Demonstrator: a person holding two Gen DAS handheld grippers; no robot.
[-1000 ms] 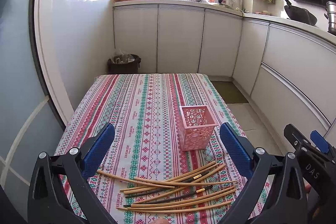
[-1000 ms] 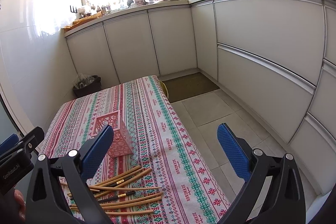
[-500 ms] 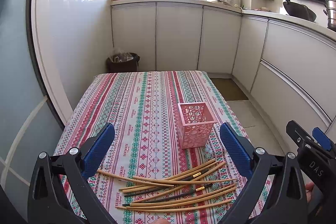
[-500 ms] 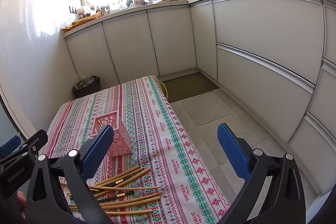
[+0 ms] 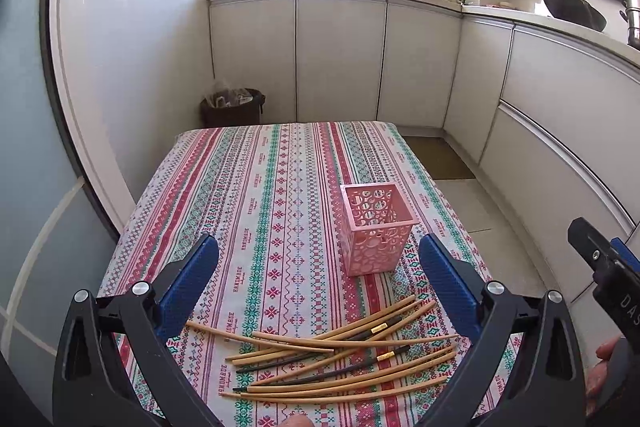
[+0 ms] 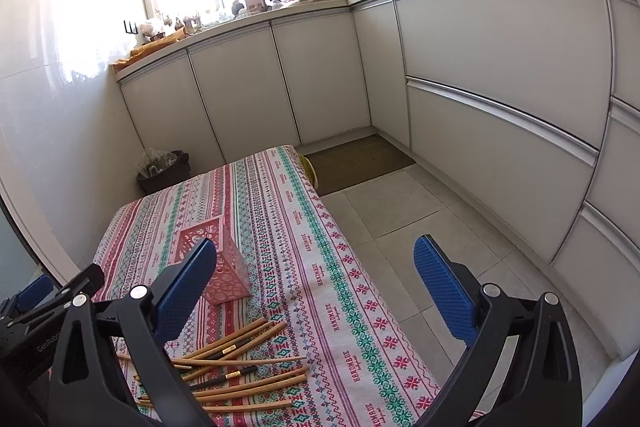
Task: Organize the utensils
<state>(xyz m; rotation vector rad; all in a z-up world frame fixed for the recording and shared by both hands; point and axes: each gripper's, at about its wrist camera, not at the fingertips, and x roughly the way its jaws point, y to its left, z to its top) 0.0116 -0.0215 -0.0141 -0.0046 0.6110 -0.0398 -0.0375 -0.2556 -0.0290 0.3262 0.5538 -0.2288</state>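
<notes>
Several wooden and dark chopsticks (image 5: 340, 359) lie in a loose pile near the front edge of the striped tablecloth (image 5: 256, 195). A pink perforated holder (image 5: 376, 227) stands upright just behind the pile. My left gripper (image 5: 318, 283) is open and empty, hovering above the pile. My right gripper (image 6: 316, 291) is open and empty, to the right of the pile (image 6: 228, 367) and over the table's right edge; the holder (image 6: 216, 263) sits partly behind its left finger.
White kitchen cabinets (image 5: 340, 55) wrap the back and right. A dark waste bin (image 5: 232, 107) stands beyond the table's far edge. Tiled floor (image 6: 400, 223) and a brown mat (image 6: 360, 163) lie to the right of the table.
Both grippers have drifted slightly back and up, so the holder and chopsticks sit a little farther off. Both stay open.
</notes>
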